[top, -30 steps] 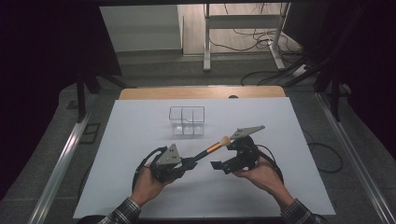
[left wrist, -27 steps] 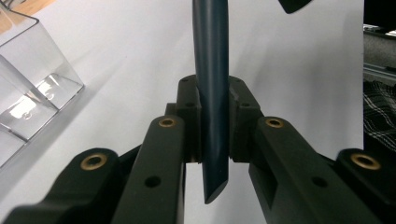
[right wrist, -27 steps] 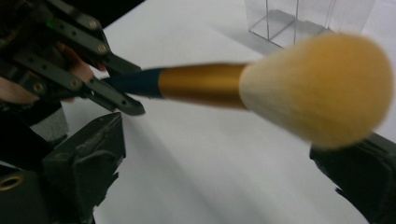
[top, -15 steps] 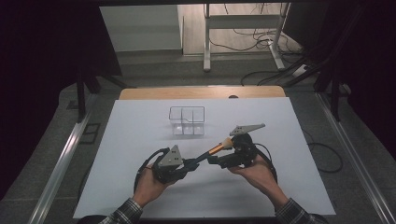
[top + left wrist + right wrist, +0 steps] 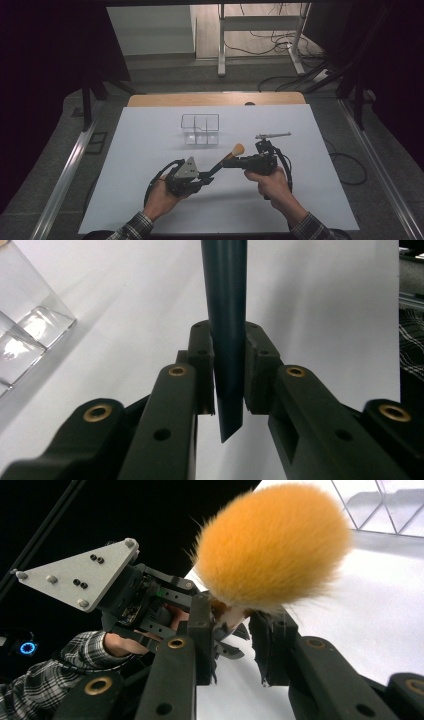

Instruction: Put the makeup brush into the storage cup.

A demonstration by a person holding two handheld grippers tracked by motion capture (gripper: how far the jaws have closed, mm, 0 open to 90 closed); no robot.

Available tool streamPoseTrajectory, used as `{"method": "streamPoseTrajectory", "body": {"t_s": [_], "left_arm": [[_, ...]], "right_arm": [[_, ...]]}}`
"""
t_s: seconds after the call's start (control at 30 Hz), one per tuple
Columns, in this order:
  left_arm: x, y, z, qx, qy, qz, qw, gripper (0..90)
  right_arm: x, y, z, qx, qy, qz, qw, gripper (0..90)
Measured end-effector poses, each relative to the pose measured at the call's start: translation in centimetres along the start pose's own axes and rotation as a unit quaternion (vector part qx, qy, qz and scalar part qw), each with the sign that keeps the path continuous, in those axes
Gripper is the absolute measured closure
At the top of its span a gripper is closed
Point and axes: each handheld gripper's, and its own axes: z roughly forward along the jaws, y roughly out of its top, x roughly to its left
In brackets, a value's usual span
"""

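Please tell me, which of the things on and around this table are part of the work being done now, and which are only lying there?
In the job:
- makeup brush, dark handle, orange tuft
- left tool, shut on the handle's end
- right tool, its jaws just closing around the brush below the tuft
- clear divided organizer, probably

Only lying about:
- cables on the floor
- metal stand behind the table

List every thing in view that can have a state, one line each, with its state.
Left gripper: shut on the brush's dark handle end.
Right gripper: jaws have just been closing, now shut on the brush just below its head.
Makeup brush: lifted off the table, held by both grippers, orange head up.
Clear organizer: upright on the white table, empty.
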Motion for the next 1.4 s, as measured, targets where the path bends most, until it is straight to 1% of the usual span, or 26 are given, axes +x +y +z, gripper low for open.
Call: {"method": "streamPoseTrajectory", "body": {"t_s": [0.03, 0.07, 0.1, 0.13, 0.17, 0.23, 0.3, 0.37, 0.5, 0.53, 0.57, 0.63, 0.67, 0.73, 0.8, 0.83, 1.0, 1.03, 1.07, 1.1, 1.13, 1.2, 1.3, 1.37, 1.4], "left_arm": [[0.1, 0.1, 0.0, -0.002, -0.008, -0.005, 1.0000, 76.9], [0.1, 0.1, 0.0, -0.004, -0.010, -0.006, 0.9999, 72.2], [0.1, 0.2, 0.0, -0.002, -0.008, -0.008, 0.9999, 62.7], [0.2, 0.3, 0.0, 0.002, -0.007, -0.008, 0.9999, 57.3], [0.2, 0.2, 0.0, -0.001, -0.004, -0.012, 0.9999, 52.8], [0.2, 0.3, 0.0, 0.002, 0.002, -0.015, 0.9999, 42.2], [0.2, 0.3, 0.1, 0.000, 0.009, -0.021, 0.9997, 33.8], [0.3, 0.4, 0.2, 0.001, 0.006, -0.026, 0.9996, 29.1], [0.3, 0.7, 0.4, 0.000, -0.009, -0.032, 0.9995, 27.3], [0.3, 0.7, 0.5, -0.001, -0.012, -0.035, 0.9993, 27.4], [0.4, 0.8, 0.5, 0.001, -0.014, -0.035, 0.9993, 28.0], [0.3, 1.0, 0.7, -0.004, -0.018, -0.042, 0.9989, 28.8], [0.4, 1.1, 0.7, -0.005, -0.019, -0.039, 0.9990, 29.1], [0.4, 1.4, 0.8, -0.010, -0.024, -0.044, 0.9987, 31.5], [0.4, 1.6, 0.8, -0.013, -0.027, -0.045, 0.9985, 33.6], [0.4, 1.7, 0.8, -0.008, -0.027, -0.039, 0.9988, 37.9], [0.4, 2.0, 0.9, -0.010, -0.030, -0.044, 0.9985, 46.3], [0.6, 2.0, 0.9, -0.003, -0.030, -0.038, 0.9988, 49.3], [0.5, 2.0, 0.9, -0.006, -0.029, -0.046, 0.9985, 51.5], [0.5, 2.0, 0.9, -0.004, -0.028, -0.046, 0.9985, 54.8], [0.5, 2.0, 0.9, -0.003, -0.031, -0.047, 0.9984, 59.2], [0.5, 2.1, 0.9, -0.001, -0.032, -0.043, 0.9985, 72.7], [0.3, 2.3, 1.0, 0.010, -0.027, -0.042, 0.9987, 74.0], [0.3, 2.3, 1.0, 0.018, -0.026, -0.036, 0.9989, 74.2], [0.2, 2.3, 1.2, 0.011, -0.024, -0.046, 0.9986, 74.2]], "right_arm": [[0.1, 0.0, 0.0, 0.000, -0.001, -0.002, 1.0000, 71.8], [0.2, 0.0, 0.0, 0.000, -0.005, -0.009, 0.9999, 71.8], [0.4, 0.0, 0.0, 0.001, -0.015, -0.017, 0.9997, 71.9], [0.5, 0.0, 0.0, 0.003, -0.022, -0.023, 0.9995, 71.9], [0.5, 0.0, 0.1, 0.006, -0.023, -0.026, 0.9994, 71.9], [0.7, 0.0, 0.2, 0.011, -0.032, -0.034, 0.9989, 71.9], [0.8, 0.0, 0.4, 0.017, -0.038, -0.044, 0.9982, 71.9], [1.0, 0.0, 0.5, 0.021, -0.046, -0.052, 0.9973, 72.0], [1.2, -0.1, 0.8, 0.028, -0.055, -0.064, 0.9960, 72.0], [1.2, -0.1, 0.8, 0.030, -0.057, -0.066, 0.9958, 71.9], [1.3, -0.1, 0.9, 0.032, -0.058, -0.069, 0.9954, 71.9], [1.4, -0.1, 1.0, 0.036, -0.059, -0.070, 0.9951, 71.9], [1.4, -0.2, 1.1, 0.037, -0.059, -0.073, 0.9949, 71.9], [1.5, -0.2, 1.2, 0.040, -0.060, -0.075, 0.9945, 72.0], [1.5, -0.2, 1.3, 0.043, -0.060, -0.076, 0.9943, 72.0], [1.5, -0.2, 1.4, 0.045, -0.061, -0.078, 0.9941, 71.9], [1.6, -0.3, 1.7, 0.051, -0.061, -0.081, 0.9935, 71.9], [1.6, -0.3, 1.7, 0.052, -0.061, -0.082, 0.9934, 71.9], [1.7, -0.3, 1.7, 0.053, -0.062, -0.083, 0.9932, 71.9], [1.7, -0.4, 1.7, 0.053, -0.062, -0.083, 0.9932, 71.9], [1.7, -0.4, 1.8, 0.053, -0.061, -0.083, 0.9933, 71.9], [1.7, -0.4, 1.8, 0.053, -0.066, -0.084, 0.9929, 71.9], [1.6, -0.4, 1.8, 0.058, -0.070, -0.083, 0.9924, 71.7], [1.6, -0.4, 1.9, 0.059, -0.072, -0.082, 0.9922, 71.4], [1.5, -0.4, 1.9, 0.061, -0.072, -0.083, 0.9921, 71.0]]}}
